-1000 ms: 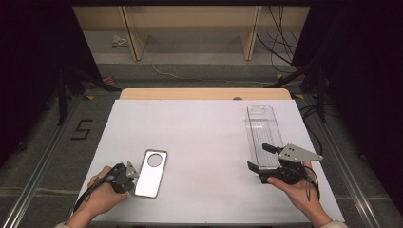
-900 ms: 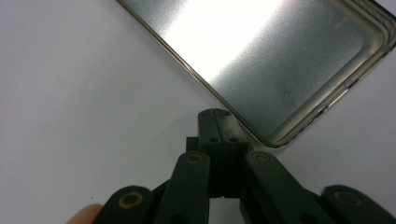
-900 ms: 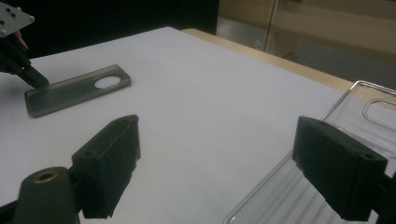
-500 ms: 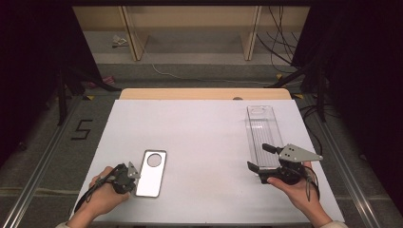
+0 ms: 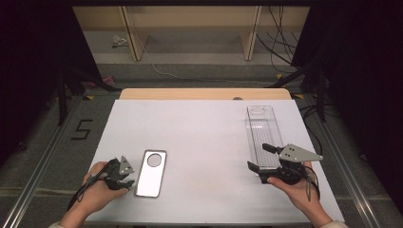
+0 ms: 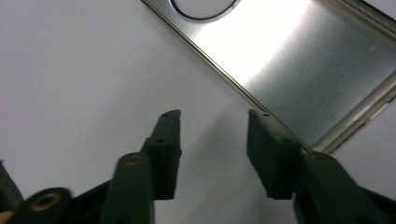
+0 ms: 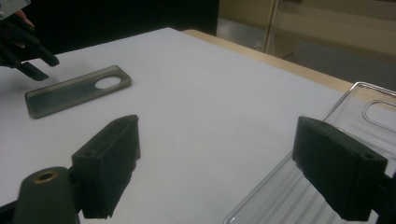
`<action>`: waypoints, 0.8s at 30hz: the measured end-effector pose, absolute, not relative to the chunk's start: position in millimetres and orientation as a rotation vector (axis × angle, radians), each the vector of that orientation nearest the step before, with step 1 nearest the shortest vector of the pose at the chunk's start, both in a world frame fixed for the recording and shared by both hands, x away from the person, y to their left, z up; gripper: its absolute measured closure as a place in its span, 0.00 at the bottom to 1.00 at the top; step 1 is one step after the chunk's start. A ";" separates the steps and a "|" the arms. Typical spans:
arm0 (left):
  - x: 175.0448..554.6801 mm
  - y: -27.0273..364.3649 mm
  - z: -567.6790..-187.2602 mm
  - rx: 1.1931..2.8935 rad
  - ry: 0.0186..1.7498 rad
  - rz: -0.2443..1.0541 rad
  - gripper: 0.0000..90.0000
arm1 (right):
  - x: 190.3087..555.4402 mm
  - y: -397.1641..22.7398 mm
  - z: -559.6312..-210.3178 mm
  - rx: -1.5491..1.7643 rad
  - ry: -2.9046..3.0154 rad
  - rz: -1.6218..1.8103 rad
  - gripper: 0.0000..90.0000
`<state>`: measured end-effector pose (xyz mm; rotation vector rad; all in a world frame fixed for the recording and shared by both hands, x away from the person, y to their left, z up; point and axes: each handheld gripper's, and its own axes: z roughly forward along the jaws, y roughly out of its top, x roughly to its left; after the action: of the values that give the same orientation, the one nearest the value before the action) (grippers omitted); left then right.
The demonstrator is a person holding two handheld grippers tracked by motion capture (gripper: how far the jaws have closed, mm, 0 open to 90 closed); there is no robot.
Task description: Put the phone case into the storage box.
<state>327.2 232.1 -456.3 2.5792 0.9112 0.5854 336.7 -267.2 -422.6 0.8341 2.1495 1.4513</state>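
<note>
A flat silver plate with a round hole (image 5: 151, 173) lies near the table's front left; it also shows in the left gripper view (image 6: 299, 70) and the right gripper view (image 7: 74, 91). My left gripper (image 5: 128, 178) sits just left of it, low over the table. Its jaws (image 6: 212, 135) have just been opening and stand partly open with nothing between them, the right fingertip (image 6: 273, 140) close to the plate's edge. A clear plastic tray (image 5: 263, 133) lies at the right. My right gripper (image 5: 262, 158) stands wide open (image 7: 224, 154) at the tray's near end (image 7: 327, 186), not pressing on it.
The white table top (image 5: 204, 137) has a wooden strip (image 5: 204, 93) along its far edge. Beyond it are shelf legs and cables on the floor. A floor mark "5" (image 5: 81, 129) lies left of the table.
The left gripper's jaws, shut in the earlier frames, have parted beside the silver plate. The right hand and the clear tray have not moved.
</note>
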 end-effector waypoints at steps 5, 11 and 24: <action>323.0 221.1 -451.2 2.574 0.676 0.547 0.27 | 336.5 -267.2 -422.3 0.834 2.150 1.450 0.18; 319.7 201.8 -450.4 2.701 0.476 0.502 0.20 | 336.4 -267.1 -422.2 0.834 2.150 1.445 0.18; 318.8 185.0 -454.0 2.881 0.170 0.448 0.32 | 336.5 -267.3 -422.1 0.836 2.148 1.442 0.18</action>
<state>318.8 185.0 -454.0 2.8810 0.1698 0.4478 336.5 -267.3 -422.1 0.8361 2.1481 1.4423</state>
